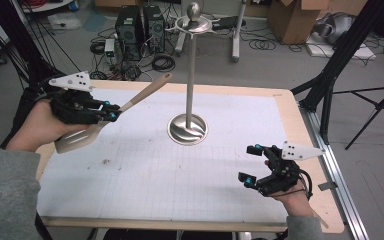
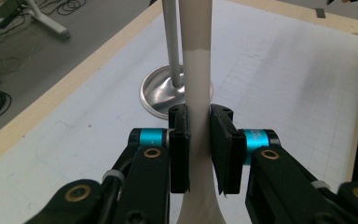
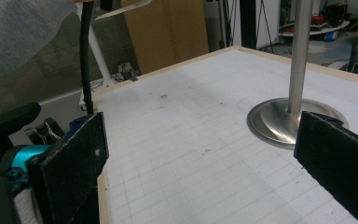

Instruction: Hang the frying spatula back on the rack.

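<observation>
Cluttered lab, cables all over the floor, white gridded table (image 1: 145, 195) in the middle. The left gripper (image 1: 113, 111) is clamped on a beige spatula (image 1: 130, 104) at the handle, held over the far left corner. The right gripper (image 1: 250, 165) sits with jaws apart, near right. Guessing it gets hung on the steel utensil stand (image 1: 190, 75) next, which needs lifting toward those top hooks.

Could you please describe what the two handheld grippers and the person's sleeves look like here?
Both the left gripper and the right gripper are black, jointed two-jaw tools with turquoise cylinders near the flat black pads. Each carries a white triangular plate dotted with dark holes. Brass-coloured rivets mark the linkages. A black cable trails from the right one. The person wears grey sleeves.
</observation>
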Action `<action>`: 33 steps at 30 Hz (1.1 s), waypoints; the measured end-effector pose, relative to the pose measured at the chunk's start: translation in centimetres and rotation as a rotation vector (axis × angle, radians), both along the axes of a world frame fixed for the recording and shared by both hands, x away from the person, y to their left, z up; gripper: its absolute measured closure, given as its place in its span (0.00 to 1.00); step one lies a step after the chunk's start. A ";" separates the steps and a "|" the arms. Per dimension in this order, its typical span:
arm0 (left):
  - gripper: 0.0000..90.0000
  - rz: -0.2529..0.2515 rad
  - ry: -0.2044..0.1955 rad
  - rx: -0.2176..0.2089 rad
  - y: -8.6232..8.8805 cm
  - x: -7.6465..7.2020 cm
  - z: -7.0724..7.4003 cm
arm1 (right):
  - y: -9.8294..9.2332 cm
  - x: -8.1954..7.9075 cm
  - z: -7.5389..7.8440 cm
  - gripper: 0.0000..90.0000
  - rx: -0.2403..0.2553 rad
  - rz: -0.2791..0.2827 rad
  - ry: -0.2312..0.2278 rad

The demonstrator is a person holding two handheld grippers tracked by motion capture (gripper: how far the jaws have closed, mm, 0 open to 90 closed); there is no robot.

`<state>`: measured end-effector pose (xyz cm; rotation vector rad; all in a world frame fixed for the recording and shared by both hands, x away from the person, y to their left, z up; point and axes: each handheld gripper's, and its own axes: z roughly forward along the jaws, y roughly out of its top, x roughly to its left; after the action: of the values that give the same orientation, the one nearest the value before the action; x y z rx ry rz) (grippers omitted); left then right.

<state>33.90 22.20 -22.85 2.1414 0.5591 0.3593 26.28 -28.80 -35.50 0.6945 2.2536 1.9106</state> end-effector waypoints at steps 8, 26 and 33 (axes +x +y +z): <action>0.86 0.012 -0.033 -0.004 0.2 0.2 0.8 | -0.1 0.0 0.0 0.02 0.005 0.003 0.000; 0.86 0.028 -0.069 -0.017 0.8 1.0 3.0 | -0.2 -0.1 0.1 0.02 0.015 0.004 0.002; 0.86 0.022 -0.065 -0.034 1.0 1.4 4.0 | -0.2 0.0 0.1 0.02 0.019 0.006 -0.003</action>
<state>35.26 23.16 -18.85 2.0850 0.5488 0.4273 26.25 -28.96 -35.42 0.6869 2.2418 1.9365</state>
